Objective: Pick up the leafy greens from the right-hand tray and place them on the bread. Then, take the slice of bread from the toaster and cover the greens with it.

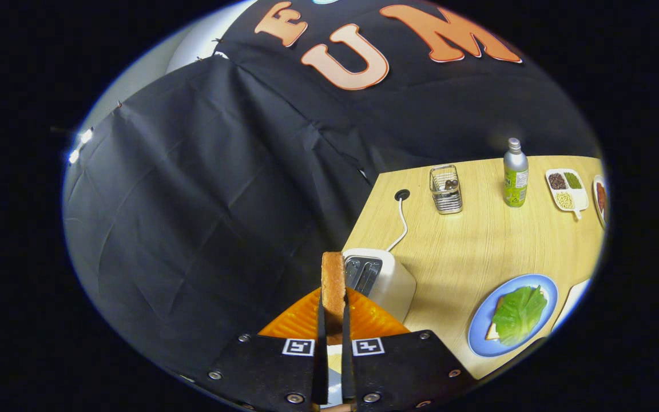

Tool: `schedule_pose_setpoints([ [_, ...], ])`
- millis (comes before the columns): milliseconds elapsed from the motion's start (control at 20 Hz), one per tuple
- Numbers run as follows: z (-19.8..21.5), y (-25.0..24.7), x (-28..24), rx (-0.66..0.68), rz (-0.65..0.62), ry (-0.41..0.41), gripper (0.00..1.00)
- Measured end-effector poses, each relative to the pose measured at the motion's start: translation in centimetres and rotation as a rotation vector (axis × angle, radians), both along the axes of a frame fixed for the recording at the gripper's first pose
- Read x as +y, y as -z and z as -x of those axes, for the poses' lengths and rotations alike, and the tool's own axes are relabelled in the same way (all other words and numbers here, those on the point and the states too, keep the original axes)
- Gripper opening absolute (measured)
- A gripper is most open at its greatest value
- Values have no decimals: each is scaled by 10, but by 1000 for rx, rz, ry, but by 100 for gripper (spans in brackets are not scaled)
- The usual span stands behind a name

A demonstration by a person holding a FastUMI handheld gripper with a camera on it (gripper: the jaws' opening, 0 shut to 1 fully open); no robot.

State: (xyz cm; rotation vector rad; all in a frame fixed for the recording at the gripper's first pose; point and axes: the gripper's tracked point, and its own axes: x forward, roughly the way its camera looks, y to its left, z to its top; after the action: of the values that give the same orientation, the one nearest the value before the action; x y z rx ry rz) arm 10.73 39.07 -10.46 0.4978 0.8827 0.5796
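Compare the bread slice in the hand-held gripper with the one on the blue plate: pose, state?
1. The held bread slice stands on edge, pinched between the fingers of the hand-held gripper; the plate slice lies flat on the blue plate.
2. The held slice is bare; the plate slice is mostly covered by the leafy greens.
3. The held slice is up off the table, just ahead of the toaster; the plate slice rests on its plate.

Both look light brown.

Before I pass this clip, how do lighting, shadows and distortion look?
In the gripper view, fisheye bending curves the table edge and tilts the bottle; lighting is even, with soft shadows beside the toaster and blue plate; the greens are sharp; the bread slice, clamped in the tool, stays readable.
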Motion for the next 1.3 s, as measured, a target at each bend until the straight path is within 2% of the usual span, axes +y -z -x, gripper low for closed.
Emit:
schedule_pose_setpoints([
  [700, 16, 17, -123, 18, -111, 162, 9],
  [1300, 25, 53, -185, 39, -202, 246, 9],
])
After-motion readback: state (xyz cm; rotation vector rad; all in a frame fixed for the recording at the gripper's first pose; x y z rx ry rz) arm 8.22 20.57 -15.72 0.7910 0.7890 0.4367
